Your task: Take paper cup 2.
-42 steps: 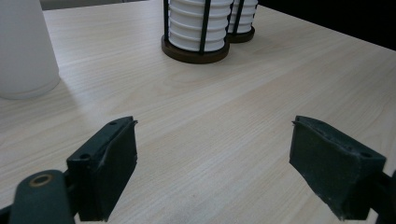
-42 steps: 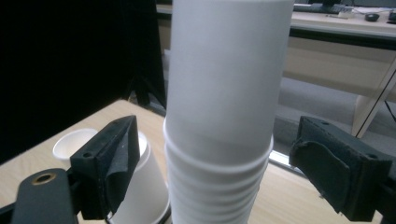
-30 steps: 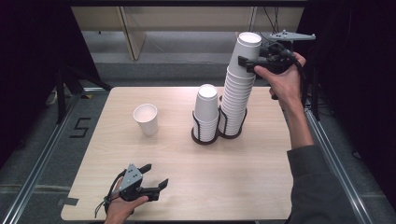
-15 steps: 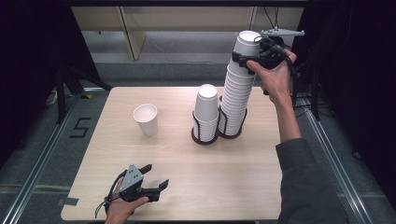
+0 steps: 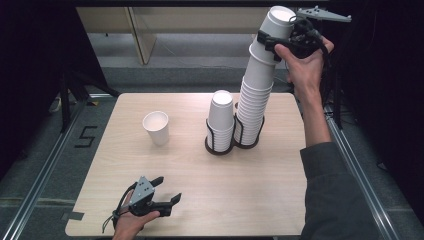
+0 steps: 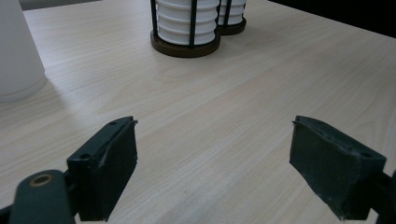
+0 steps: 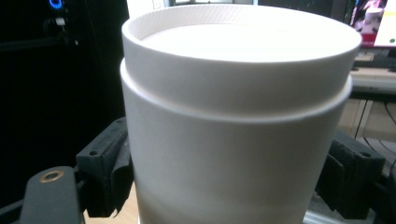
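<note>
A tall stack of white paper cups (image 5: pixel 255 95) stands in a black wire holder (image 5: pixel 248 142) and leans right toward its top. My right gripper (image 5: pixel 276 38) is shut on the uppermost cups (image 5: pixel 277 22), high above the table. In the right gripper view a cup (image 7: pixel 233 116) with another nested inside sits between the pads (image 7: pixel 107 172). A shorter stack (image 5: pixel 221 115) stands in the neighbouring holder ring. A single cup (image 5: pixel 156 127) stands alone at the left. My left gripper (image 5: pixel 168 189) rests near the table's front edge, open with nothing between its fingers (image 6: pixel 112 168).
The wooden table (image 5: pixel 280 190) has bare room across its front and right. The left gripper view looks over the tabletop to the holder's base (image 6: pixel 187 46), with the single cup (image 6: pixel 16 51) at its left. Dark floor and metal rails (image 5: pixel 47 160) flank the table.
The right hand has risen with the top cups, so the top of the tall stack now stands higher in the high view. The left gripper has stayed put.
</note>
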A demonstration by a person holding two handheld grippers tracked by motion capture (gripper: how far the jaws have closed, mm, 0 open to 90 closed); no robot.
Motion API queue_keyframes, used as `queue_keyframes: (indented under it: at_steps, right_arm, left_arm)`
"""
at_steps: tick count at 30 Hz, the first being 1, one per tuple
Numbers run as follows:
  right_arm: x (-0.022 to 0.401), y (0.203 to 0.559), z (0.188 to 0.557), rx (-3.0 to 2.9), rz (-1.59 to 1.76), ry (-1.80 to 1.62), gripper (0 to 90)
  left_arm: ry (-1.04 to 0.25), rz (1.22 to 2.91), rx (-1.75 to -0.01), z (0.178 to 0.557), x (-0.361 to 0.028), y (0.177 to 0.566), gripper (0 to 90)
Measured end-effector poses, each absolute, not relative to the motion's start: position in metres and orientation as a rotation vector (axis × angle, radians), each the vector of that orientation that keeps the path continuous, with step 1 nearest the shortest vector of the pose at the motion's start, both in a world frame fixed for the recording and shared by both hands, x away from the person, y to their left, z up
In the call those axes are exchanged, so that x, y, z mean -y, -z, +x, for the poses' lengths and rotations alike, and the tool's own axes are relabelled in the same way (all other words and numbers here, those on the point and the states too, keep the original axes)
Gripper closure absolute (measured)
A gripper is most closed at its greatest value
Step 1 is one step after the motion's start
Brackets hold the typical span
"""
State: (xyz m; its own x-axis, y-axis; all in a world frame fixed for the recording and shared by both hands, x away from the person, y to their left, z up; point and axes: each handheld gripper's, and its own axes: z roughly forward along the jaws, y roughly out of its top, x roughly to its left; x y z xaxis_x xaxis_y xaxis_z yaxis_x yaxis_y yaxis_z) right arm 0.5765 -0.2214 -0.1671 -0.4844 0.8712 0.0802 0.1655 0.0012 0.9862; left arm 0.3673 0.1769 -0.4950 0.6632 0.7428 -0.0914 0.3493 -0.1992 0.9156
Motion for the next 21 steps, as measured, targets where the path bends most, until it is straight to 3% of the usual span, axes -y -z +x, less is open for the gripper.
queue_keyframes:
  at_steps: [11, 21]
  right_arm:
    - [0.257, 0.149, 0.548, -1.642, 1.056, -1.528, 18.2]
    - [0.287, 0.173, 0.512, -1.654, 1.072, -1.476, 18.3]
  left_arm:
    - [-0.456, 1.807, -0.864, 0.368, -0.176, 0.494, 14.5]
    - [-0.463, 1.805, -0.88, 0.367, -0.174, 0.495, 14.5]
